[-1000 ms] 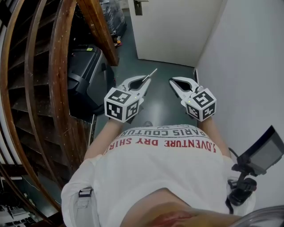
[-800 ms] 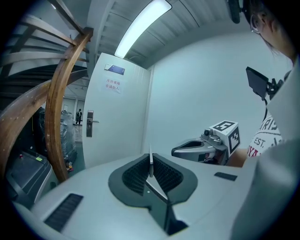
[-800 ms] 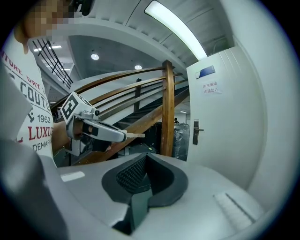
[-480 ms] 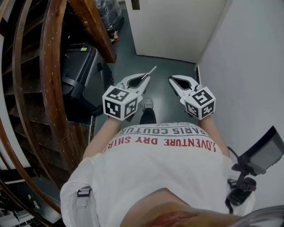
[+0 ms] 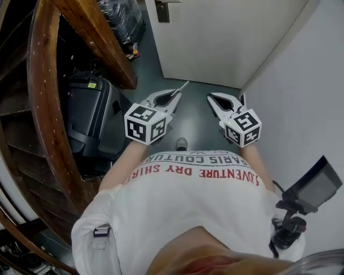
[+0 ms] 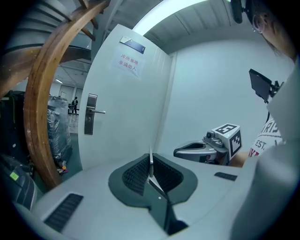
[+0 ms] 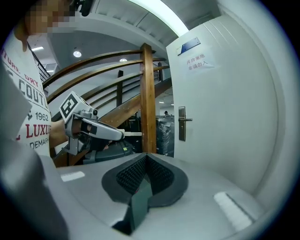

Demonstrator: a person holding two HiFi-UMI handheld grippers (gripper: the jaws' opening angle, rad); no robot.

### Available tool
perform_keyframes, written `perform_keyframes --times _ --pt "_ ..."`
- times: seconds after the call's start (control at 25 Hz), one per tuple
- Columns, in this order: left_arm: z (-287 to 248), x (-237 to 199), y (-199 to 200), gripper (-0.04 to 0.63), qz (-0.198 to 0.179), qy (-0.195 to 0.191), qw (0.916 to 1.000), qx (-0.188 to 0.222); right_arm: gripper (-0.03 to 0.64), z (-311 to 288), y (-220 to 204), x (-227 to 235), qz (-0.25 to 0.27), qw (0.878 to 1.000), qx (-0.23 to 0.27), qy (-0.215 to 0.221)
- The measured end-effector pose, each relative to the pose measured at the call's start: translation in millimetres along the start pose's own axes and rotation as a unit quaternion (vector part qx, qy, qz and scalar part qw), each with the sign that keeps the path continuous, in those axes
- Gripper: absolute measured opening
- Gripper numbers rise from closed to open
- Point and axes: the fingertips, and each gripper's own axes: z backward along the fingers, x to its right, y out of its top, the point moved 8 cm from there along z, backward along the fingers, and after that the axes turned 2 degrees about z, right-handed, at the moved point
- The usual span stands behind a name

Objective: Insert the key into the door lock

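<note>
- One white door (image 5: 226, 37), closed, fills the upper middle of the head view, and a pale wall (image 5: 312, 96) runs down the right side of the frame.
- Curved brown wooden stair rails (image 5: 45, 96) sweep down the left side of the frame.
- Dark grey floor (image 5: 193, 121) lies between the rails and the wall, reaching the foot of the door.
- Black hard case (image 5: 91, 115) stands on the floor at left, just beside the rails.
- Person in a white printed shirt (image 5: 199, 204) takes up the lower half of the head view, with both forearms stretched toward the door.
- Left gripper (image 5: 173, 96) sits left of centre, jaws clenched on the key, pointing toward the door.
- Right gripper (image 5: 212, 98) sits near it to the right, jaws pressed together with nothing between them.
- Lock plate (image 5: 162, 9), with a lever handle, is at the top edge of the head view on the door's left side.
- Paper notice (image 6: 127, 64) is stuck high on the door, its print too small to read.
- Key (image 5: 181, 88), thin and silvery, juts up and to the right from the left jaws' tips, in the air and well apart from the lock plate.
</note>
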Motion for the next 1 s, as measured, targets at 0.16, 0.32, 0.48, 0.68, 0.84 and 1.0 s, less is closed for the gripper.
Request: perform_keyframes --times 0.16,0.32,0.48,0.68,0.84,1.0 --pt "-52 -74 58 0.023 -0.003 -0.003 1.0000 0.006 0.003 -70 40 67 0.010 1.000 0.004 -0.015" --pt "-83 -126 97 0.023 -0.004 -0.004 0.9998 0.021 0.003 -116 68 110 0.018 0.999 0.016 -0.026" --pt "-97 -152 114 0.023 -0.002 -0.003 0.9995 0.031 0.003 -142 82 126 0.031 0.999 0.021 -0.022" --pt "-108 -173 117 0.023 0.011 0.006 0.9992 0.037 0.003 -167 84 141 0.038 0.999 0.012 -0.002" --pt "-117 -190 120 0.023 0.019 0.015 0.9990 0.038 0.003 -190 87 155 0.041 0.999 0.012 0.015" --pt "-137 -216 131 0.023 0.026 0.031 0.9984 0.038 0.003 -220 92 182 0.040 0.999 0.012 0.033"
